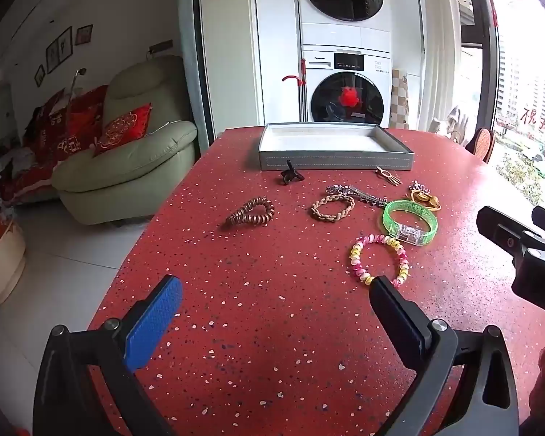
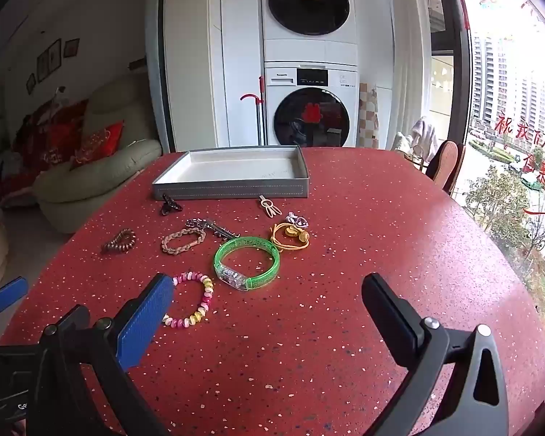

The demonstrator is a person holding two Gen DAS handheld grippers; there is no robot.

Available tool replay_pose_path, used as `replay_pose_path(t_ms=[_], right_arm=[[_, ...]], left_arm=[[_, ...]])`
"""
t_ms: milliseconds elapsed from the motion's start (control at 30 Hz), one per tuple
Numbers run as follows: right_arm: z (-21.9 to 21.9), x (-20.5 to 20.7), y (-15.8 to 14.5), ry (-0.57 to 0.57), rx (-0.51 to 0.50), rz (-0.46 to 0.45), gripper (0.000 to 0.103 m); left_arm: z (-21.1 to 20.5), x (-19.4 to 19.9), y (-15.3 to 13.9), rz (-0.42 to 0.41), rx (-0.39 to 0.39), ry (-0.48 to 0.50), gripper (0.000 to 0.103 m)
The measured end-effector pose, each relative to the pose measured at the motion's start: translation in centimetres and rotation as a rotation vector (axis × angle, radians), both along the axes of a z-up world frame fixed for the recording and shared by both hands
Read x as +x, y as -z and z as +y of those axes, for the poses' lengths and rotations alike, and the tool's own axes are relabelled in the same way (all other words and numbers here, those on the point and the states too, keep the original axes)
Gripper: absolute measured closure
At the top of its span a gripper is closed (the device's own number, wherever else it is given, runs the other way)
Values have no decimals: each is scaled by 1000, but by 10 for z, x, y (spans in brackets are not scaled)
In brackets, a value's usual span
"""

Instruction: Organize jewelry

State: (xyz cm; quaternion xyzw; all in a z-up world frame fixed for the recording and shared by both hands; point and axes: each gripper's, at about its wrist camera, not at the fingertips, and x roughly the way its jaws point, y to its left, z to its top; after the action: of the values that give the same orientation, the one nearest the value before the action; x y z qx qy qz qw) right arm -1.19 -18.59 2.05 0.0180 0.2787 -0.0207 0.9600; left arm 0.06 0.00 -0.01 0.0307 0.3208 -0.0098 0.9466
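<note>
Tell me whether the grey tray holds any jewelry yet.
Empty. The grey tray shows only its bare white floor in both views; the pieces, like the green bangle, lie on the red table in front of it.

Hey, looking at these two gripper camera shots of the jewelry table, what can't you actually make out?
- Pink and yellow bracelet: the right wrist view hides its left side behind the right gripper's blue finger.
- Tangle beside the yellow hair tie: too small to identify in either view.
- Grey tray: the near wall hides its front floor in the left wrist view.
- Left gripper: open, with its body cut off by the bottom edge.
</note>
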Motion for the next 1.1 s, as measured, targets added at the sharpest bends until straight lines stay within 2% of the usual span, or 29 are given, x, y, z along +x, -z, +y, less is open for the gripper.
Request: replay_pose_path(t_ms=[333, 1100], right_arm=[[8, 2, -6, -5, -5, -14, 0], [5, -3, -3, -16, 7, -31, 0]], left_arm=[[-5, -5, -6, -38, -10, 13, 0], [-4, -5, -7, -31, -24, 12, 0]])
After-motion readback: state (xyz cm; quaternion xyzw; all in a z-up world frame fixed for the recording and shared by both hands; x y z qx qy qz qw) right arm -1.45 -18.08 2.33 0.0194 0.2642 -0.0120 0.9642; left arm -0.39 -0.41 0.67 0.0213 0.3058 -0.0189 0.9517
